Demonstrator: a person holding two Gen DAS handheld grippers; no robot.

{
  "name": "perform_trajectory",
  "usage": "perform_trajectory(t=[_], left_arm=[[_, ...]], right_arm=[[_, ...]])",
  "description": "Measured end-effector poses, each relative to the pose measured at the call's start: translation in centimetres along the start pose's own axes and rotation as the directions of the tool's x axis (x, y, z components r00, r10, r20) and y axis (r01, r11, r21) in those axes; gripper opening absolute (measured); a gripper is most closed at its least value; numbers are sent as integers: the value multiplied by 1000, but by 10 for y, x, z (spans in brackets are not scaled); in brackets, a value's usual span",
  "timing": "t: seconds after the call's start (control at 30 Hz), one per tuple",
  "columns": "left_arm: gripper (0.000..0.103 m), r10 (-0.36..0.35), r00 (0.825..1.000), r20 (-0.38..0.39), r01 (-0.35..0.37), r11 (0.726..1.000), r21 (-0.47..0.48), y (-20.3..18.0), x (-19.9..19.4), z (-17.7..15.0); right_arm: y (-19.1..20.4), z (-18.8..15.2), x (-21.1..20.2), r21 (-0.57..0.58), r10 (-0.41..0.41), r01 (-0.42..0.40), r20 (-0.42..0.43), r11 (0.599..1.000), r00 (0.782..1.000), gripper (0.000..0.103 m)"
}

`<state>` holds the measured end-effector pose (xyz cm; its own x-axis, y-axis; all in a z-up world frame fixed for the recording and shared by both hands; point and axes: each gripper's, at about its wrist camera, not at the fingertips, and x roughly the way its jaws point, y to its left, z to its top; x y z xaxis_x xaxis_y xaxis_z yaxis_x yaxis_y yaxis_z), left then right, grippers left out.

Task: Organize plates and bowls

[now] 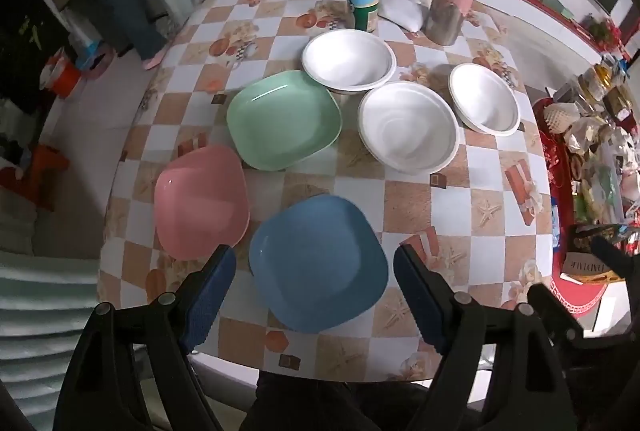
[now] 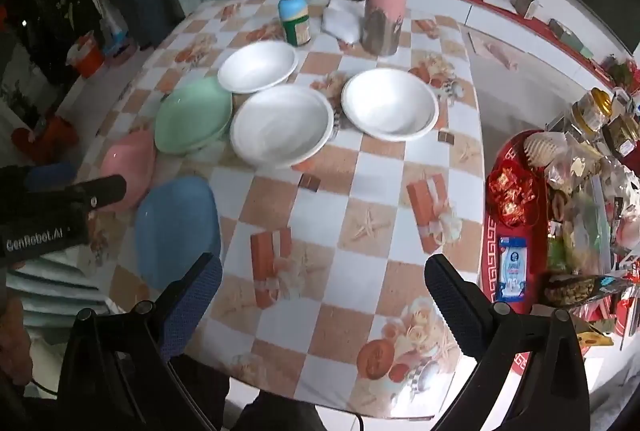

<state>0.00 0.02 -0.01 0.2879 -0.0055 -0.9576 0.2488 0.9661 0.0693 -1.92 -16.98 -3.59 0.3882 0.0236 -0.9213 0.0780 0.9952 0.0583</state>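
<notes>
Plates: blue plate (image 1: 318, 263) at 6 o'clock, pink plate (image 1: 201, 201) at 8, green plate (image 1: 284, 121) at center. Three white bowls (image 1: 408, 127) toward 1 o'clock. Likely light, rigid, slick plastic; best pinched at rims. Left gripper (image 1: 314, 295) and right gripper (image 2: 323, 305) spread wide, empty.

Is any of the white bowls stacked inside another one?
No, the three white bowls each sit separately on the table.

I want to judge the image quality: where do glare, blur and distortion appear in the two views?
Left wrist view: small glare streaks on the green plate and blue plate; the tablecloth edges bend from fisheye distortion. Right wrist view: the green-capped bottle looks slightly blurred; corners are dark in both views.
</notes>
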Motion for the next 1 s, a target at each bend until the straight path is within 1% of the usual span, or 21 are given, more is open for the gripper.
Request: perform_trajectory(t=[0.2,0.23,0.33,0.6,0.7,0.83,0.87,1.0], left_arm=[[84,-5,1000,-7,5,1000,-3,3,1,0],[84,-5,1000,-7,5,1000,-5,-1,-3,4],[84,-8,1000,-10,8,1000,2,-1,-2,2],[84,0,1000,-17,0,1000,-15,2,-1,-2],[84,0,1000,-31,0,1000,-19,4,1,-2],[84,0,997,-75,-1,1000,-20,5,3,-1],[84,-3,999,-41,3,1000,-22,5,2,-1],[84,68,995,-74,-66,998,25,-2,2,1]], right_arm=[[7,-3,-3,-36,10,-10,3,999,1000,102],[8,-2,-3,-40,11,-11,4,999,1000,102],[9,-1,-2,-40,13,-13,-2,999,1000,102],[9,-2,-1,-40,16,-17,-5,999,1000,102],[10,-2,-1,-38,18,-18,-6,999,1000,102],[10,-2,-2,-38,12,-12,1,999,1000,102],[10,-1,-2,-38,10,-10,4,999,1000,102],[9,4,-2,-39,-2,2,3,999,1000,102]])
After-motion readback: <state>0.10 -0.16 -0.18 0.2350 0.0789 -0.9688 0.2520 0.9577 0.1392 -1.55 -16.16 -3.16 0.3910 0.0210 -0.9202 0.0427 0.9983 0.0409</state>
